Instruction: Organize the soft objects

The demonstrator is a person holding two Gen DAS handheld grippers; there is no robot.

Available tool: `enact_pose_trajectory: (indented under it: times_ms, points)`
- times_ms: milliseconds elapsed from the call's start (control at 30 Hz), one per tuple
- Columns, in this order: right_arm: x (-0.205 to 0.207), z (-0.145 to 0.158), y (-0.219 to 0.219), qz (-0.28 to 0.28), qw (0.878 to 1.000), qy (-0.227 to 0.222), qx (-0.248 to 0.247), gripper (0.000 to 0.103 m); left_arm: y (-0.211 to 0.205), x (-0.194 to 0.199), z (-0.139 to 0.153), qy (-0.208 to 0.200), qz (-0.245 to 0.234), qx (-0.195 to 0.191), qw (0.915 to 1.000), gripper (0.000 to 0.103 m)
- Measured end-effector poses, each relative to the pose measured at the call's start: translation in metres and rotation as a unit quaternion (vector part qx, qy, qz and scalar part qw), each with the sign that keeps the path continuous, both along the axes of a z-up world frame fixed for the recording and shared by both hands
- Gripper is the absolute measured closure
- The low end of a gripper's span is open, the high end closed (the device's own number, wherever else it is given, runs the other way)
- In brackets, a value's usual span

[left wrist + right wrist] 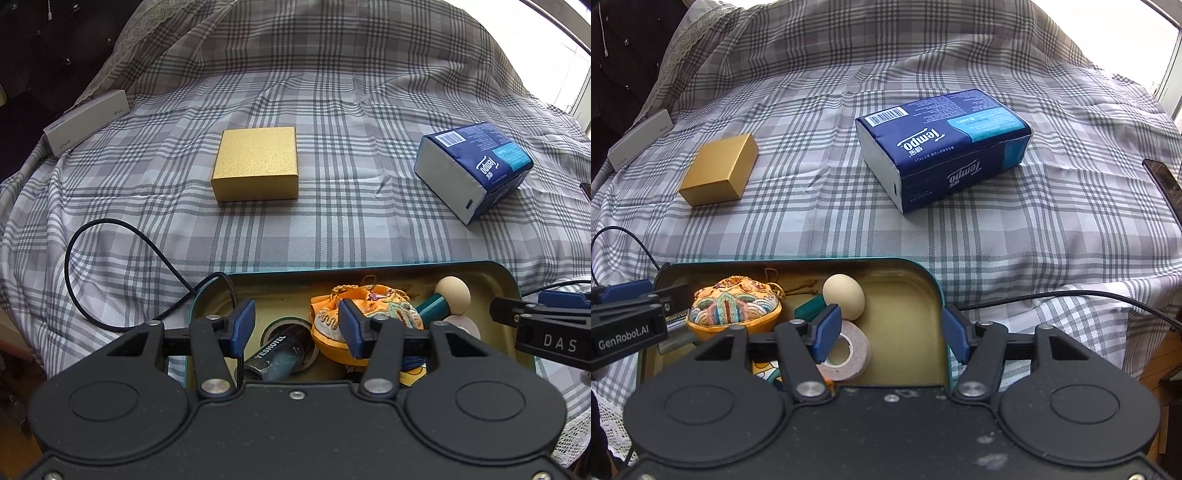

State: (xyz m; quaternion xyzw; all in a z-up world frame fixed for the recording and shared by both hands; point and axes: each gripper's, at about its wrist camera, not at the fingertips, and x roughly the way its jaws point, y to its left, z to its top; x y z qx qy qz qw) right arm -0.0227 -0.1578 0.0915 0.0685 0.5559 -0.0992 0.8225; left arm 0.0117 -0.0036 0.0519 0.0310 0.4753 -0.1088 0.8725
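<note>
Checked bedspread (997, 240) carries your tin (923, 275); left gripper (297, 326) and right gripper (892, 332) hang spread, pinching nothing, above its gathered pouch (735, 306).

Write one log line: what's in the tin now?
tin: pouch, egg, tape roll, bottle | left tongs: open | right tongs: open

We see our right gripper (889, 334) open over the tin (925, 280), nothing between its jaws. Inside lie a pouch (733, 308), an egg (846, 295) and a tape roll (851, 350). Beyond, a tissue pack (945, 147) and a gold box (718, 175) rest on the checked cloth (1034, 240).
</note>
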Motion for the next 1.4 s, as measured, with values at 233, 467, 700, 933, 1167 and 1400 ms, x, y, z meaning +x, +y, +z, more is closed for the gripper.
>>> enact_pose_trajectory:
  times_ms: [233,467,700,933,1167,1400]
  points:
    - [0.0009,-0.0025,-0.0004,-0.002,1.0,0.005,0.004,0.044,0.0004,0.0019,-0.0024,0.004,0.001,0.0,1.0,0.053]
    - [0.002,-0.0023,-0.001,-0.001,1.0,0.006,0.003,0.044,0.0021,0.0042,-0.0028,0.009,0.004,-0.003,0.9999,0.053]
    - [0.0034,-0.0009,-0.0029,-0.004,1.0,0.004,0.002,0.044,0.0006,0.0037,-0.0013,0.007,0.0,0.0,1.0,0.053]
    - [0.0028,0.0001,-0.0031,-0.006,1.0,0.002,0.005,0.044,-0.0022,0.0041,-0.0002,0.005,-0.004,0.006,1.0,0.053]
    - [0.0024,0.0,-0.004,-0.009,1.0,0.001,0.006,0.044,-0.0033,0.0045,-0.0014,0.005,-0.005,0.009,0.9999,0.052]
    - [0.0019,-0.0019,-0.0048,-0.012,1.0,0.001,0.009,0.044,-0.0029,0.005,-0.0015,0.005,-0.003,0.012,0.9999,0.052]
